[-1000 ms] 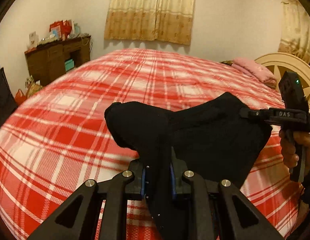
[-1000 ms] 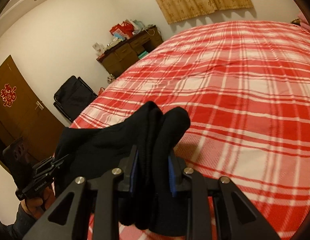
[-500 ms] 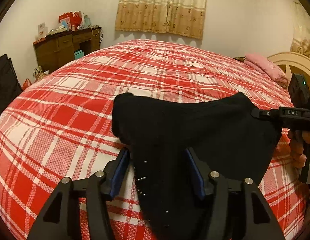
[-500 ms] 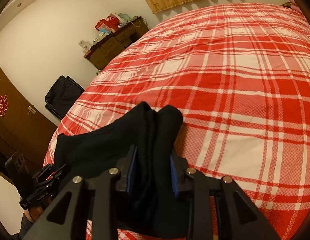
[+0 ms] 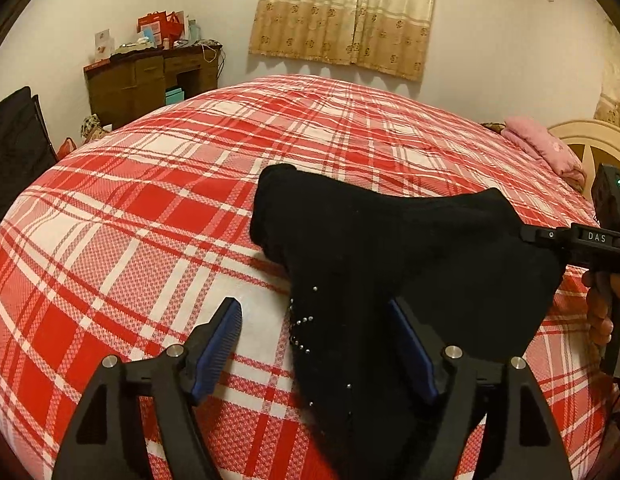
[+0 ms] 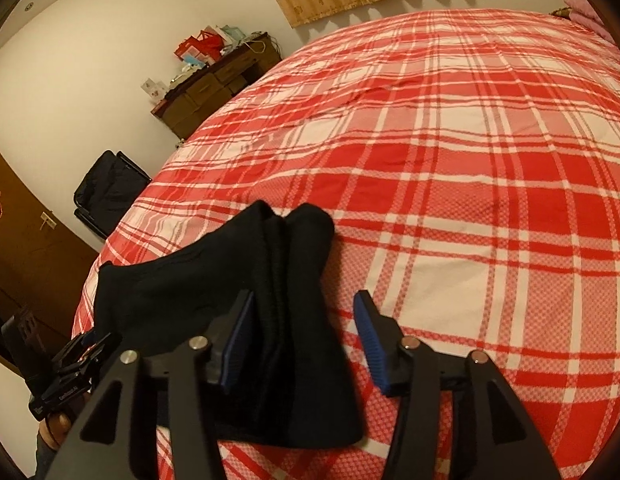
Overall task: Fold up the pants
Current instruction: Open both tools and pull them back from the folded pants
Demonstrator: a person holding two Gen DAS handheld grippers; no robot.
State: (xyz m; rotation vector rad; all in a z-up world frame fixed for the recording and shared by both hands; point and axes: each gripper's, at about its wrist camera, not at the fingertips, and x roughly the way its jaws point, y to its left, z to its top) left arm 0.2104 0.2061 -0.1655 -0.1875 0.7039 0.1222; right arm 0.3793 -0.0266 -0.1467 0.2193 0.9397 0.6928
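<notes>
Black pants (image 5: 389, 248) lie bunched in a folded heap on the red plaid bed (image 5: 150, 200). My left gripper (image 5: 315, 344) stands wide and its jaws are opening; the cloth lies between them, against the right pad, and the left pad is clear of it. In the right wrist view the pants (image 6: 294, 300) sit between the pads of my right gripper (image 6: 304, 340), whose jaws are opening too; the left pad brushes the cloth, the right pad is apart. Each gripper shows in the other's view: the right gripper (image 5: 549, 240) at the heap's right corner, the left gripper (image 6: 82, 352) at its left end.
A brown dresser (image 5: 150, 76) with boxes on top stands by the far wall, and a black chair (image 5: 14, 140) beside it. Pink bedding (image 5: 541, 148) and a cream headboard (image 5: 589, 144) lie at the right. A wooden door (image 6: 14, 232) is at the left.
Both grippers have let go of the pants: the left jaws spread wide, the right jaws parted later. The lifted fold has sunk onto the bed and spread out.
</notes>
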